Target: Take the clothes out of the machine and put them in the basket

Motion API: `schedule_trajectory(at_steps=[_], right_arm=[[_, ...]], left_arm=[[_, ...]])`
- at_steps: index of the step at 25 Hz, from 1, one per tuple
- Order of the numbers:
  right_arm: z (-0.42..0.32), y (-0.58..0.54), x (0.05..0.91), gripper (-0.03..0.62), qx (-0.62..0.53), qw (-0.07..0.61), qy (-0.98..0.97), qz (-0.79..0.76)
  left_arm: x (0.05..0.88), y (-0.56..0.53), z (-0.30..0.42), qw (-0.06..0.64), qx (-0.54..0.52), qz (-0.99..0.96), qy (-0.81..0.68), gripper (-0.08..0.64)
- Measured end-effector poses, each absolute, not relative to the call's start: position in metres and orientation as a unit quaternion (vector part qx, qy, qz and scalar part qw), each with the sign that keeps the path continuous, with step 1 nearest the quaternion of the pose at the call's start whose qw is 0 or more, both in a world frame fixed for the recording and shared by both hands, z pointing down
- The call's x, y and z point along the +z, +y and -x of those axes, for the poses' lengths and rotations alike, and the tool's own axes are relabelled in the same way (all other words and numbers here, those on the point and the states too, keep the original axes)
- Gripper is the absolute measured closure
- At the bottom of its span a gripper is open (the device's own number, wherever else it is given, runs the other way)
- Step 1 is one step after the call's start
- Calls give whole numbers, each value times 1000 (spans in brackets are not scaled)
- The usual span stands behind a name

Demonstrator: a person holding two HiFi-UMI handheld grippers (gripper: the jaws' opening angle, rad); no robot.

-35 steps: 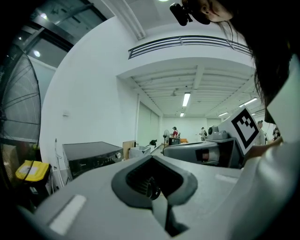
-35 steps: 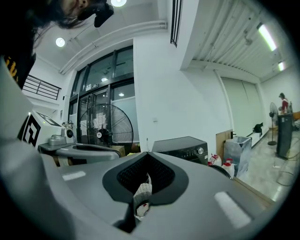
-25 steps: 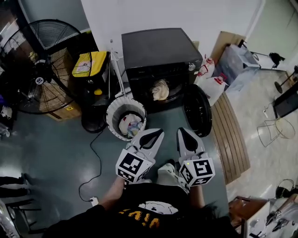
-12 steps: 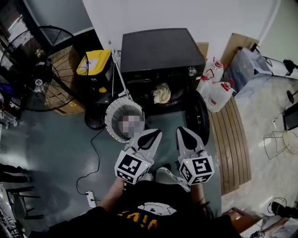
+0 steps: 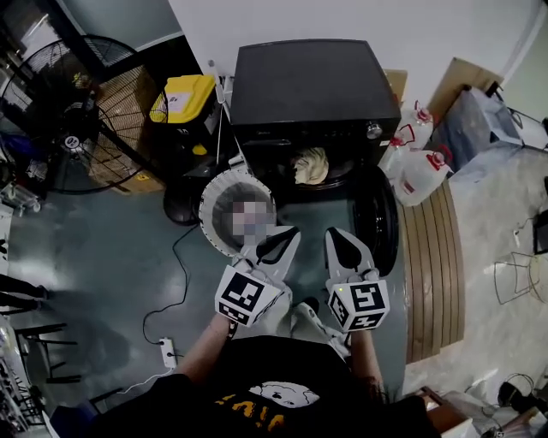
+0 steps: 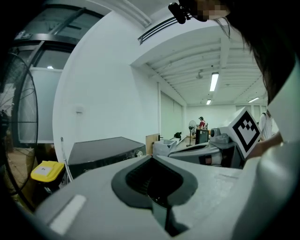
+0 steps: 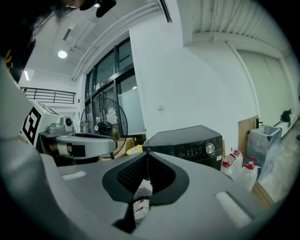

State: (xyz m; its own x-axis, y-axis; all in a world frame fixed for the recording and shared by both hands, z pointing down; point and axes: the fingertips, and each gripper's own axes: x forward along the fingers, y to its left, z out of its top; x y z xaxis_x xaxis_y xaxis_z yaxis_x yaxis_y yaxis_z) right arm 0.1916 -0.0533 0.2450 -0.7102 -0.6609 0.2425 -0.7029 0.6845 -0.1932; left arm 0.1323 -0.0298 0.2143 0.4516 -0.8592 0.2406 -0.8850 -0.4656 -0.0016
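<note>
Here we hold the left gripper point(image 5: 289, 233) and right gripper point(image 5: 330, 233), jaws pressed together, empty, near the round white mesh basket point(image 5: 211, 198).

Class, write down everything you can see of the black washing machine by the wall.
The washing machine is a black, glossy box with a flat top, standing at the white wall. A silver knob sits on its front panel. Its round door hangs open rightward; a pale cloth lies in the opening.
</note>
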Motion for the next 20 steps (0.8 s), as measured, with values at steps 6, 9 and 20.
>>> schedule_trajectory(at_steps=[6,9,20], right_arm=[[-158,-105,278,560,134,97,-910,-381],[-142,-129,295,550,144,106,-902,-394],[-98,-221,382,490,167,133,-881,-423]], left_arm=[[253,-74,-96,60,115,-856,-501,559],[271,-94,-76,77,112,-862,-488,558],[336,-164,-23,85,122,-884,-444,558]])
